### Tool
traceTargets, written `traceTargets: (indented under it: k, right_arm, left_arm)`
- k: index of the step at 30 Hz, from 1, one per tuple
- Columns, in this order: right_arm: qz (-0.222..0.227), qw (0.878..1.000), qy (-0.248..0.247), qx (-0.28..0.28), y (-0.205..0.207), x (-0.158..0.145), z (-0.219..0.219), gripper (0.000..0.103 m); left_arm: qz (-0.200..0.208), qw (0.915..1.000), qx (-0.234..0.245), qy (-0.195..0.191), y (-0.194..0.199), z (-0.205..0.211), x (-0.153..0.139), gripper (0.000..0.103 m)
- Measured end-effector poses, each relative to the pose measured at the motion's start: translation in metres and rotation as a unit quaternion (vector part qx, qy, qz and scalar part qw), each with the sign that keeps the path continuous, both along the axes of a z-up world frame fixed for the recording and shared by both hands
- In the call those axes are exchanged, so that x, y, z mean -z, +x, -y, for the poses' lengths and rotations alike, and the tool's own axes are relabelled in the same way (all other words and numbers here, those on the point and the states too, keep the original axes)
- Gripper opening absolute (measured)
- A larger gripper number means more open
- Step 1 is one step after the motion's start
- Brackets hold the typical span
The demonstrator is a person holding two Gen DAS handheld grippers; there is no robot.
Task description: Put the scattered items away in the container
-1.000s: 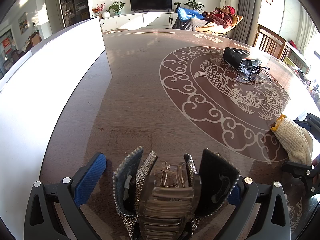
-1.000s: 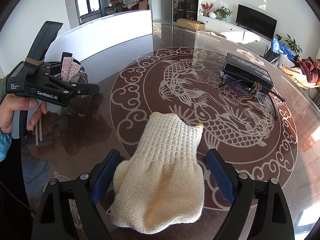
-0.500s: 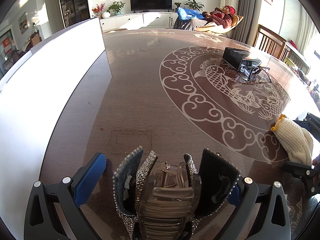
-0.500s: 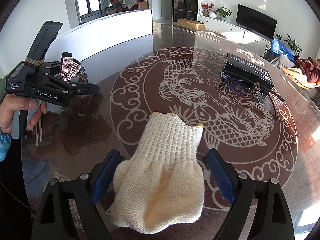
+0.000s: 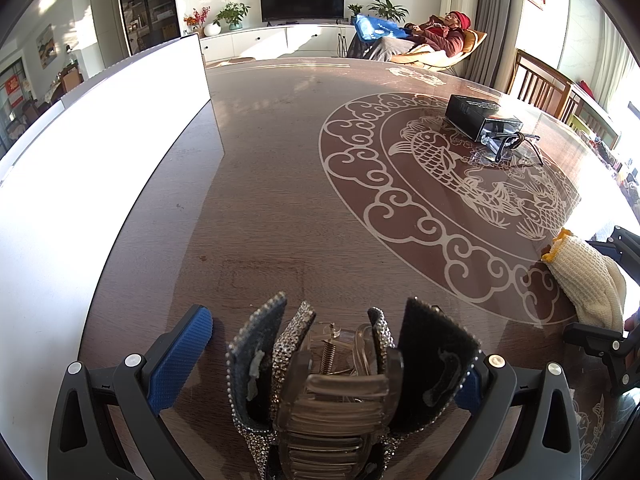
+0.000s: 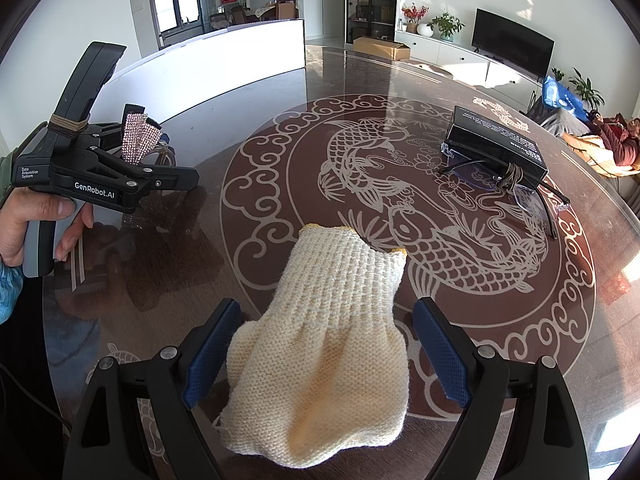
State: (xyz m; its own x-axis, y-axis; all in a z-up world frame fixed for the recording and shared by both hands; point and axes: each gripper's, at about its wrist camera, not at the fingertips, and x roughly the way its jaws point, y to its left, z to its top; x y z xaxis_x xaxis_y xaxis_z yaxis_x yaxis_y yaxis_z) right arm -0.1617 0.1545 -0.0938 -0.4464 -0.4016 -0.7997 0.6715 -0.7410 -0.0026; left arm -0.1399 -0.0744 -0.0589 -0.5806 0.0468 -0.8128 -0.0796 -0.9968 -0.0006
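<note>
With the spread right gripper (image 6: 326, 356) straddling the cream knitted glove (image 6: 324, 344) lying on the near brown patterned surface (image 6: 280, 120), lower fully, then pinch mid-fabric so it lifts without slipping.

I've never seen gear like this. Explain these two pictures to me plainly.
No robot here: a person carries two black two-finger grippers, each with a camera looking along its fingers. The left camera shows the left gripper with a rhinestone-covered clear plastic hair clip between its jaws; whether it is clamped is unclear. The right camera shows the right gripper open around a cream knitted glove lying on the brown patterned table. A black box and glasses lie farther off.
</note>
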Motion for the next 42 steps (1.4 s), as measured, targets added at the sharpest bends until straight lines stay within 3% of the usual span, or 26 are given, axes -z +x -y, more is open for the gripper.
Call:
traceTargets:
  k: [42]
  right_arm:
    - [0.0,1.0,0.0,0.0,0.0007,-0.0009,0.0002,0.088]
  left_arm:
    - [0.0,1.0,0.0,0.0,0.0,0.0002,0.0,0.103]
